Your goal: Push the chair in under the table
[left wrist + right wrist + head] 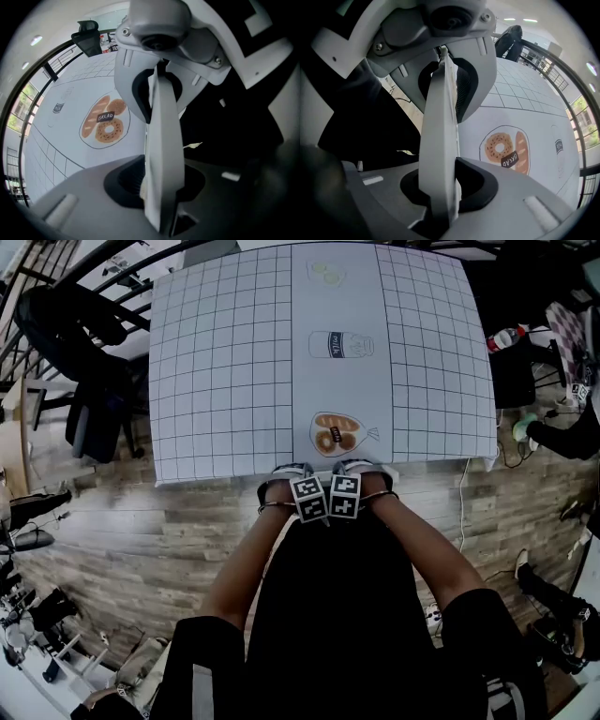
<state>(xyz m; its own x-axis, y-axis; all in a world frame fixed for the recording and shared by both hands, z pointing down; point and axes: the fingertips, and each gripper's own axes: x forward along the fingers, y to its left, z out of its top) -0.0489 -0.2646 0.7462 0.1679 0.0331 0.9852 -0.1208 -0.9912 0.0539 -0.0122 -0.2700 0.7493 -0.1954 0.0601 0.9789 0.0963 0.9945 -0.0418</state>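
A table [225,381] under a white gridded cloth fills the upper head view, with a bread drawing [336,434] near its front edge. My left gripper [298,486] and right gripper [352,482] hang side by side at that edge, pointing down, and their marker cubes hide the jaws. Below them lies a black mass [328,577]; I cannot tell whether it is the chair's back or dark clothing. In the left gripper view the gripper [161,154] has the bread drawing [104,123] to its left and blackness [234,126] to its right. The right gripper view mirrors this around its gripper [440,154]. Neither view shows the gap between the jaws.
A black office chair [84,381] stands off the table's left side on the wooden floor [141,540]. A white cable [462,502] hangs off the table's front right corner. A person's feet [553,615] and a bottle [506,337] are at the right. Milk drawing [340,344] is mid-table.
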